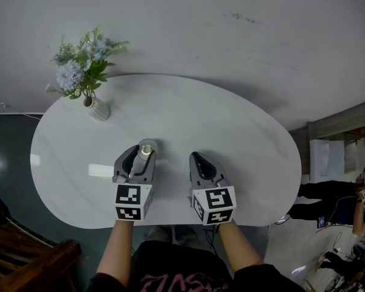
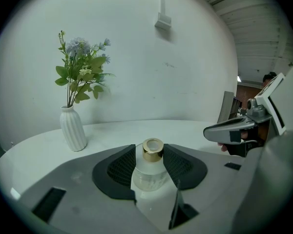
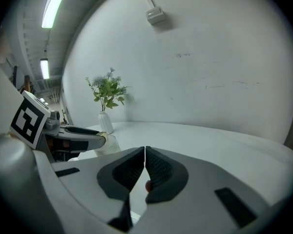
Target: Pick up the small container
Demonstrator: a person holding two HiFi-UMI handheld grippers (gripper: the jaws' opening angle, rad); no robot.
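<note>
The small container (image 1: 147, 150) is a clear glass bottle (image 2: 151, 172) with a gold cap, standing upright on the white oval table (image 1: 243, 145). My left gripper (image 1: 141, 154) reaches around it. In the left gripper view the bottle sits between the two black pads (image 2: 118, 169), which stand wide and close alongside its body. I see no squeeze on it. My right gripper (image 1: 198, 160) rests to the right of the bottle, apart from it. Its pads (image 3: 158, 167) meet with nothing between them. That gripper also shows at the right of the left gripper view (image 2: 234, 129).
A white ribbed vase (image 1: 98, 109) of blue flowers stands at the table's far left (image 2: 72, 128). A dark wooden seat (image 1: 30, 257) is at the lower left, beside the table. People stand at the right edge of the room (image 1: 353, 202). My grippers are near the table's front edge.
</note>
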